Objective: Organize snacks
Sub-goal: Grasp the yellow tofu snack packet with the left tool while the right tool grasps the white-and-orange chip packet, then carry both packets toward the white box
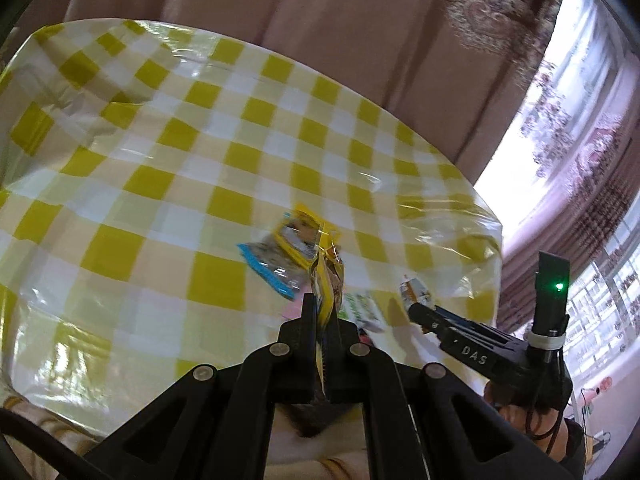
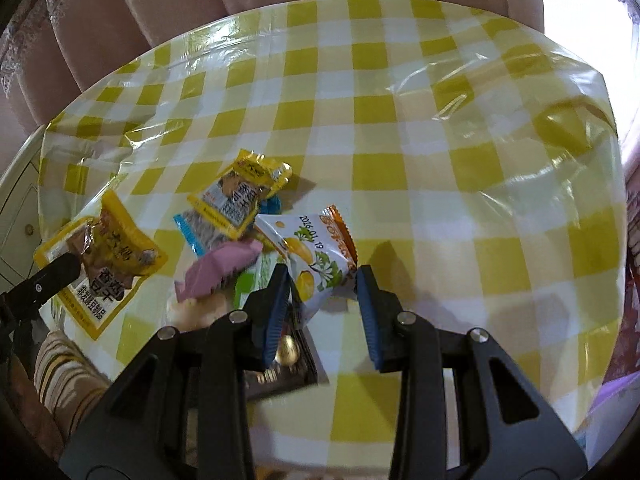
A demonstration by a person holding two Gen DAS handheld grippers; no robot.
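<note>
Currently left gripper (image 2: 76, 262) jaws clamp one yellow tofu packet (image 2: 108, 256), lifted off the checked worktop (image 2: 440, 168). Mid pile: one more yellow packet (image 2: 236, 196), one blue-edged (image 2: 192, 236), one pink (image 2: 220, 268). Right gripper (image 2: 322, 280) jaws pinch one white-orange pouch (image 2: 316, 256).

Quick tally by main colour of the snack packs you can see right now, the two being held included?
Yellow packets: 2 (held by left gripper yellow pack; on table)
White-orange packet: 1 (in right gripper)
Blue-edged packet: 1
Pink wrapper: 1
Green-white pack: 1
Dark pack, partly hidden: 1
Total: 7
</note>
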